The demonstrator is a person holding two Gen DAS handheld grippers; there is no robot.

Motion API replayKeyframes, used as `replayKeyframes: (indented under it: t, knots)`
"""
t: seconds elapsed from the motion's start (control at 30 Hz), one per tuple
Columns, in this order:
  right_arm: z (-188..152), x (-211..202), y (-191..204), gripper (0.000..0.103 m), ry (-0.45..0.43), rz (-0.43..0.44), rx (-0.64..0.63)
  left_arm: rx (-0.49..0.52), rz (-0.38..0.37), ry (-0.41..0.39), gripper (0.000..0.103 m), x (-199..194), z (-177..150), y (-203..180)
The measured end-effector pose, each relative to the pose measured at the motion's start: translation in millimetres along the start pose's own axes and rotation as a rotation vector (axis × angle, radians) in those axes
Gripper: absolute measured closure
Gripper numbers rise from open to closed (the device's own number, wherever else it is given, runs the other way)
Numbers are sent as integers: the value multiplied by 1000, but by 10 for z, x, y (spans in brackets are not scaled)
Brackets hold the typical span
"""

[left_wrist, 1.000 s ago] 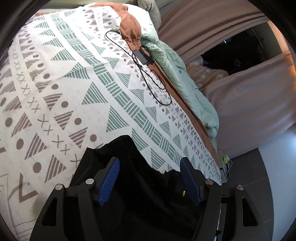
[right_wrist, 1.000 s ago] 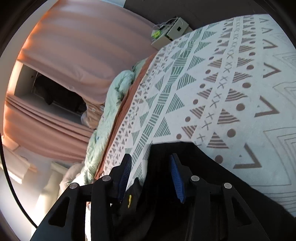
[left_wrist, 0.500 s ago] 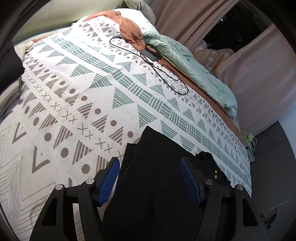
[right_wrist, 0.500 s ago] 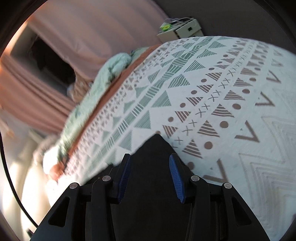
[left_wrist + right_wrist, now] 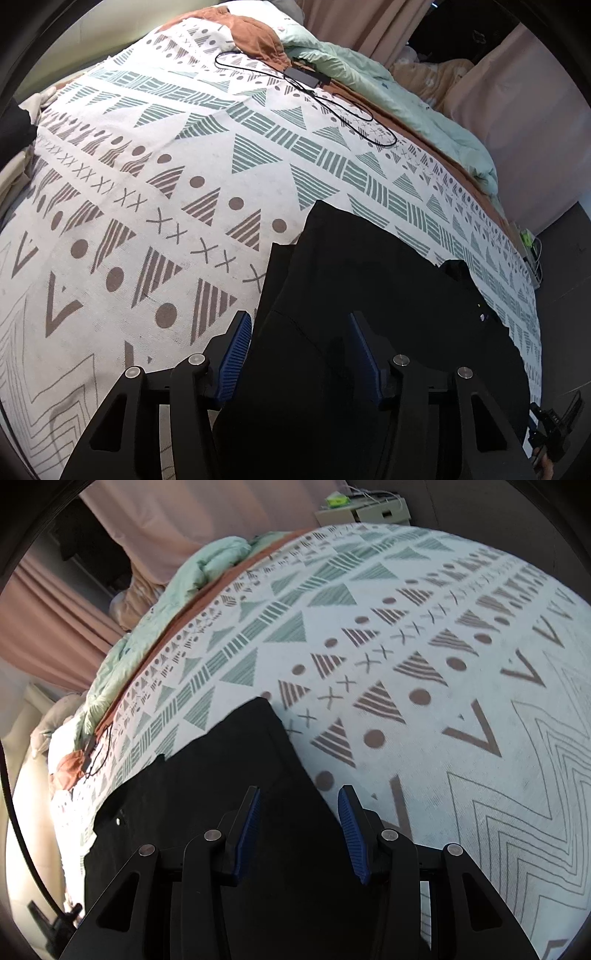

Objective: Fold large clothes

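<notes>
A large black garment lies spread on the patterned bedcover, one corner pointing up the bed. My left gripper hovers over the garment's left part, open, with its blue pads apart and dark cloth showing between them. In the right wrist view the same black garment fills the lower left, on the bedcover. My right gripper is open above the garment's right edge. I see no cloth pinched by either one.
A black charger with its looped cable lies far up the bed beside a brown cloth and a mint duvet. Pink curtains hang beyond. A small nightstand stands past the bed's far corner.
Both views have swung and now show more of the garment lying flat on the bed. The left jaws have narrowed a little. The right jaws keep the same gap.
</notes>
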State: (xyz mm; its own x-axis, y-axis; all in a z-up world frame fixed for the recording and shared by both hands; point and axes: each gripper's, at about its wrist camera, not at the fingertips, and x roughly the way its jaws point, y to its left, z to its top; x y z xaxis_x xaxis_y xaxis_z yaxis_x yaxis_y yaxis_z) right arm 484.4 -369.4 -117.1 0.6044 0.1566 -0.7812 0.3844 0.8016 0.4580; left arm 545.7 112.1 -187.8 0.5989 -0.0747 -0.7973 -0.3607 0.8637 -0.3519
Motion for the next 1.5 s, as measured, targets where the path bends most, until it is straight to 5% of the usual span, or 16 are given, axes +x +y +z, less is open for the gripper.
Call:
replayKeyframes:
  t: [0.17, 0.3, 0.37, 0.47, 1.1, 1.5]
  knots:
    - [9, 67, 39, 60, 2, 1, -25, 13, 17, 30, 65, 146, -10, -4]
    - [-13, 113, 152, 84, 2, 7, -67, 11, 19, 33, 82, 204, -9, -3]
    - [-35, 84, 221, 90, -22, 2, -96, 10, 8, 24, 93, 187, -5, -8]
    - [-44, 0, 275, 95, -60, -6, -117, 6, -10, 0, 98, 111, 9, -30]
    - [121, 251, 537, 97, -126, -39, -82, -40, -4, -30, 100, 359, 320, -99]
    - [228, 356, 360, 97, -129, -51, 13, -15, -18, -31, 99, 486, 410, -210]
